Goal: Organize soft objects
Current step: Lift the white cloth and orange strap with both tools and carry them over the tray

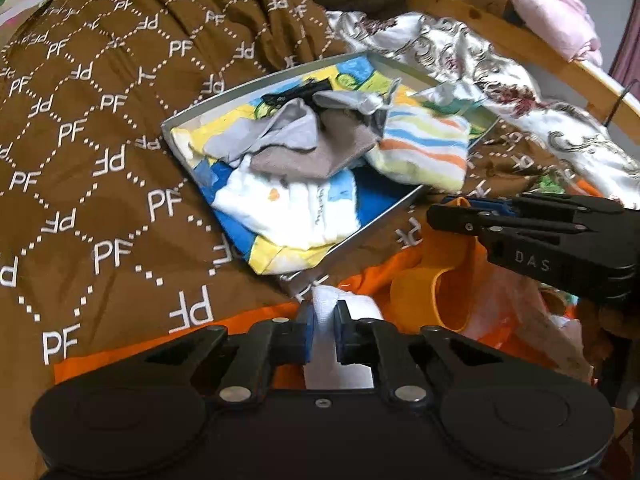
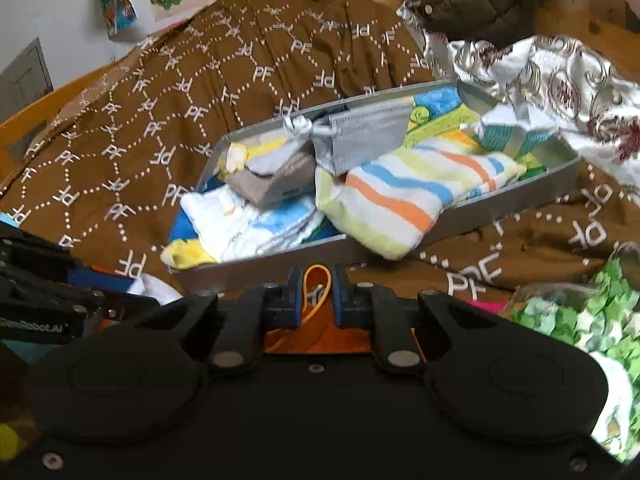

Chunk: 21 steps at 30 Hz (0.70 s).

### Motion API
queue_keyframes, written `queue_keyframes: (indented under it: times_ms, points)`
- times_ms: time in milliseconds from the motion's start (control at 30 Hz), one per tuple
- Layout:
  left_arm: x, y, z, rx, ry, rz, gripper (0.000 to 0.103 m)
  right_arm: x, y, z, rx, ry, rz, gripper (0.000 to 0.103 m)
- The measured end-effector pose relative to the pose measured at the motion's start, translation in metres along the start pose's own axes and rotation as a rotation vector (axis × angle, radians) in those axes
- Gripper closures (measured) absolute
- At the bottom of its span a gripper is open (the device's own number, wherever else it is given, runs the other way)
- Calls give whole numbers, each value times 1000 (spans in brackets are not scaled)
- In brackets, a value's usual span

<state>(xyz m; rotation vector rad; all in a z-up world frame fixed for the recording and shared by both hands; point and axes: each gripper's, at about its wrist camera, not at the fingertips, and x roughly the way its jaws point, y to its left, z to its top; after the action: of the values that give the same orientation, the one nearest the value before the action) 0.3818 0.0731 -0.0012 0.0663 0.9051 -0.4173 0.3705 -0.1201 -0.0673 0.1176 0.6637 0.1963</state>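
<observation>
left tongs (image 1: 323, 316) pinch white cloth (image 1: 334, 300).

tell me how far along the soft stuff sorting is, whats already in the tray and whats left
Done: the metal tray on the brown quilt already holds a striped towel, a white cloth and grey-brown pieces.
In hand: the left gripper is shut on a white cloth piece; the right gripper pinches an orange loop.
Left: both still lie over the orange bag, outside the tray.
</observation>
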Motion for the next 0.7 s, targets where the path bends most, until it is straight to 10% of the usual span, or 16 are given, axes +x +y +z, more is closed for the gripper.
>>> queue_keyframes:
  times_ms: [700]
  points:
    - [-27,8,83,-167,-373,-115,97,-59,-2,76,-47,-202,-18,96]
